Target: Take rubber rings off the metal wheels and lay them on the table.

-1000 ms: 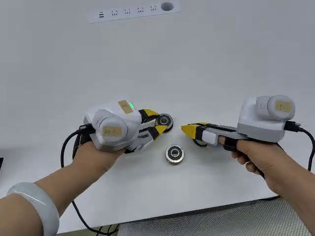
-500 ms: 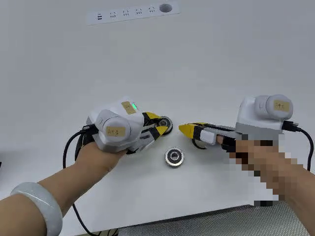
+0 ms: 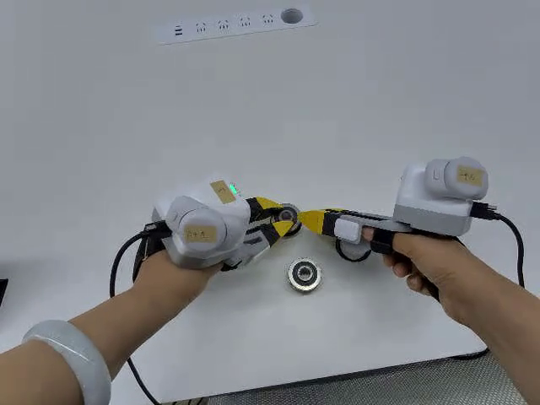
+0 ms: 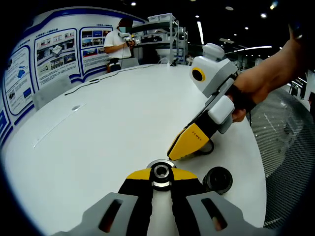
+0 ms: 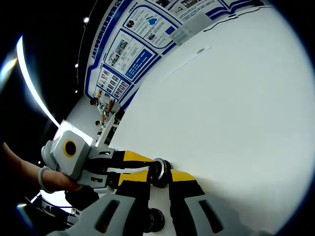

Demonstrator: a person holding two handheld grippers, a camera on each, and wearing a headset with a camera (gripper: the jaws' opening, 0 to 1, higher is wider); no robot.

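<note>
White table [image 3: 380, 110], left gripper [image 3: 278, 216] clamping wheel [image 4: 161, 171], black ring [image 3: 353, 251] half-hidden — under right gripper [image 3: 308, 220]

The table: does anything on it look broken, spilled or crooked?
Nothing stands out. One metal wheel lies flat on the table, a loose rubber ring lies near it, and the left tongs pinch a second wheel. No spills or breaks.
</note>
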